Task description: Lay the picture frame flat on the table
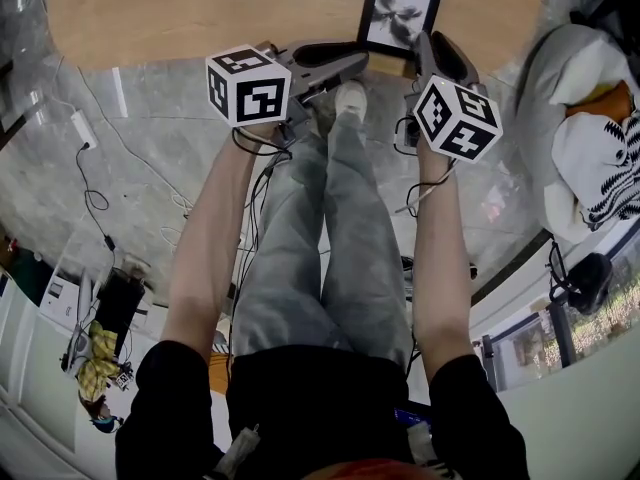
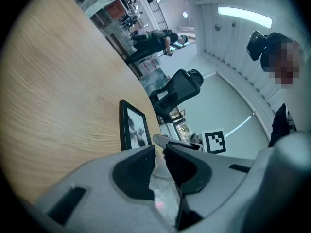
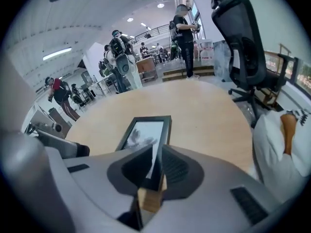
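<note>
- Head view: the picture frame (image 1: pixel 400 10) sits close to the near edge of the table (image 1: pixel 200 13), toward its right end. A broad stretch of bare wood lies to its left. My right tongs (image 1: pixel 432 43) reach up to the frame's lower right corner. My left tongs (image 1: pixel 355 61) point across just below the table edge, near the frame's lower left corner.
- Left gripper view: my left tongs (image 2: pixel 159 152) are slightly apart with nothing between the pads. The frame (image 2: pixel 133 130) stands up off the table (image 2: pixel 58 91), not flat, with open wood behind it. An office chair (image 2: pixel 177 89) stands past the table's far edge.
- Right gripper view: my right tongs (image 3: pixel 158 152) are closed on the right-hand edge of the frame (image 3: pixel 146 132), one pad on its face and one behind. The table (image 3: pixel 209 115) is bare beyond the frame and to its right, out to the rounded rim.
</note>
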`<state>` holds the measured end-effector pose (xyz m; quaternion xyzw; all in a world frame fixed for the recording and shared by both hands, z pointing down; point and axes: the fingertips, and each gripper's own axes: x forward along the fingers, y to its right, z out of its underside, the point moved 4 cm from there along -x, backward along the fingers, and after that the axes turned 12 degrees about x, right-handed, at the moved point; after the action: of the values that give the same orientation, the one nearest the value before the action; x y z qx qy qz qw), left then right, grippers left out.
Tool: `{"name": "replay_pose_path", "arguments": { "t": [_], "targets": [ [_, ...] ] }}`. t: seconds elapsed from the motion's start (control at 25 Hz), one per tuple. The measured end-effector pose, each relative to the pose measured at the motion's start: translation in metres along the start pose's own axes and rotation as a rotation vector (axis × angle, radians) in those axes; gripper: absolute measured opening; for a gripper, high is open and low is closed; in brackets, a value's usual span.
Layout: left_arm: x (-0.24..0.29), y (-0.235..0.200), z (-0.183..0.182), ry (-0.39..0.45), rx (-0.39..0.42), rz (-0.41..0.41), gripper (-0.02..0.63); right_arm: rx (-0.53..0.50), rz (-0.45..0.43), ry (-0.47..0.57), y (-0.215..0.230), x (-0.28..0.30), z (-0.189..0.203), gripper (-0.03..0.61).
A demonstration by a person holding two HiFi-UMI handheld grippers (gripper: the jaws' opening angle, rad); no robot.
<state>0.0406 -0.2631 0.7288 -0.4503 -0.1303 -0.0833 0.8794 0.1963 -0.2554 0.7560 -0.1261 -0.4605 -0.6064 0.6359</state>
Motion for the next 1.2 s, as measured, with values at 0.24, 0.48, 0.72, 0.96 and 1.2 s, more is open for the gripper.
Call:
{"name": "replay_pose_path", "arguments": {
  "t": [0.24,0.48,0.72,0.96,1.2],
  "targets": [
    [-0.012,0.018,-0.025,0.059,0.1,-0.201,0.012,-0.015,-0.107,0.074,-0.029,-0.036,-0.009,0.02],
    [-0.029,0.085,-0.06,0.08,0.206,-0.355,0.009,-0.009,-0.194,0.146,-0.079,-0.104,-0.04,0.012],
    [-0.056,0.169,-0.109,0.121,0.366,-0.51,0.009,-0.079,-0.27,0.255,-0.133,-0.181,-0.097,0.011],
    [-0.096,0.251,-0.169,0.255,0.455,-0.658,0.009,-0.131,-0.343,0.399,-0.174,-0.27,-0.157,0.011],
    [-0.141,0.333,-0.223,0.4,0.581,-0.743,0.009,-0.163,-0.404,0.526,-0.218,-0.346,-0.207,0.011]
  ]
}}
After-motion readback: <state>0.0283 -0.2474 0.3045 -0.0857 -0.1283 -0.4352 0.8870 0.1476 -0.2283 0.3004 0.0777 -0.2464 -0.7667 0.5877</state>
